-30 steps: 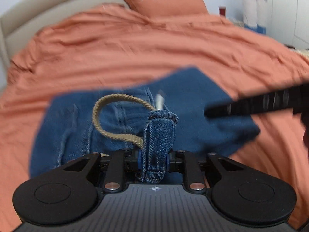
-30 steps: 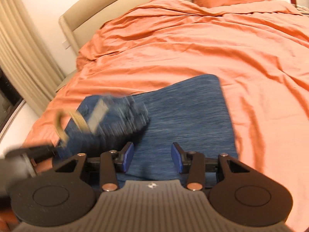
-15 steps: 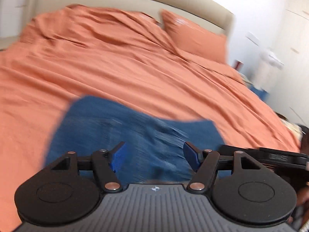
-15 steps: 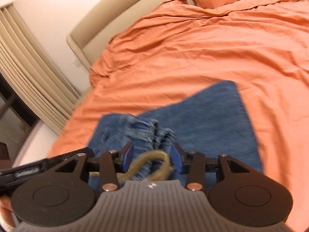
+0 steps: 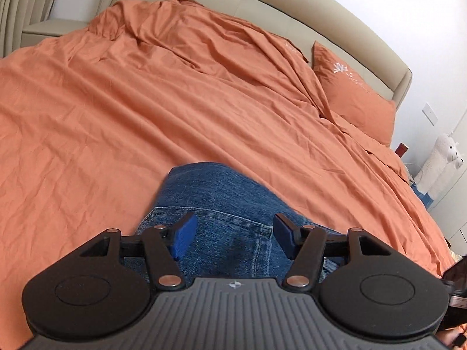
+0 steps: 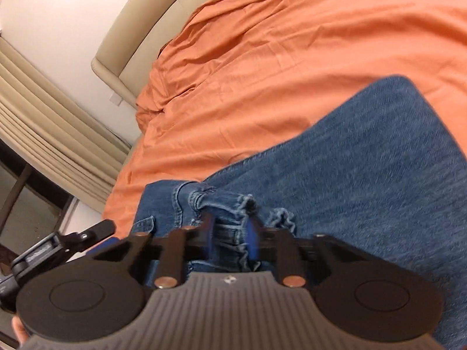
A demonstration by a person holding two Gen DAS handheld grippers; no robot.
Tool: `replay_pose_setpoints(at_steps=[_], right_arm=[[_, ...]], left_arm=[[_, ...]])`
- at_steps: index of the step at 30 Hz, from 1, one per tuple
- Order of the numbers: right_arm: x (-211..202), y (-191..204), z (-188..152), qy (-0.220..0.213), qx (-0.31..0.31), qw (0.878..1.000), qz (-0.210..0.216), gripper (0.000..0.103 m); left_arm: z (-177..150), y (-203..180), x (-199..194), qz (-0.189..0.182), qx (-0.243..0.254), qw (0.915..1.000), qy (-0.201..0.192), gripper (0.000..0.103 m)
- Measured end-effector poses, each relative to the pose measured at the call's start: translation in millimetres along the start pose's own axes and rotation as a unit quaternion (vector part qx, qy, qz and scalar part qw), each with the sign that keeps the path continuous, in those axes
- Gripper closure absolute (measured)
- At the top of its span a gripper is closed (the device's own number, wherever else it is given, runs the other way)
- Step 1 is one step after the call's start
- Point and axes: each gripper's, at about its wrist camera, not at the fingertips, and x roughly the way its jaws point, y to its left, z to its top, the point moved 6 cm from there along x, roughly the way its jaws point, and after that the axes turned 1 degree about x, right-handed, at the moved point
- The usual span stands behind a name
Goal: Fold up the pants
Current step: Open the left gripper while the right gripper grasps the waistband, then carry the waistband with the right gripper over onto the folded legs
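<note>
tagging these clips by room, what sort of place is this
Most likely a home bedroom: a bed spread with a rumpled orange duvet, a matching orange pillow against a beige padded headboard, and beige pleated curtains beside it.

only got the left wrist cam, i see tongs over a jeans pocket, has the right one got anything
Observer: Yes. The right tongs are closing with a bunched fold of the jeans between them.
Operator: which part of the jeans
Observer: A frayed hem, crumpled on top of the flat denim.
Operator: whats past it on that side
Observer: The edge of the orange bed cover, with beige curtains beyond it.
</note>
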Motion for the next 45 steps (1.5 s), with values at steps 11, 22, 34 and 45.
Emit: replay_pose_setpoints(at_steps=[11, 22, 34, 45], right_arm=[[-23.6, -11.9, -1.3, -0.004, 0.054, 0.999, 0.002, 0.097], [-17.5, -28.7, -2.0, 0.01, 0.091, 0.996, 0.014, 0.067], [-16.9, 2.2, -4.8, -0.006, 0.026, 0.999, 0.018, 0.09], [-48.7, 162.0, 66.0, 0.005, -0.136, 0.99, -0.044, 0.091]], left_arm=[[-12.9, 1.0, 13.9, 0.033, 0.023, 0.9987, 0.032, 0.039], [-3.8, 9.2, 8.3, 0.03, -0.001, 0.9993, 0.021, 0.039], [18.8, 36.1, -14.3, 0.016, -0.055, 0.9983, -0.012, 0.039], [26.7, 61.9, -25.3, -0.018, -0.103, 0.9943, -0.021, 0.044]])
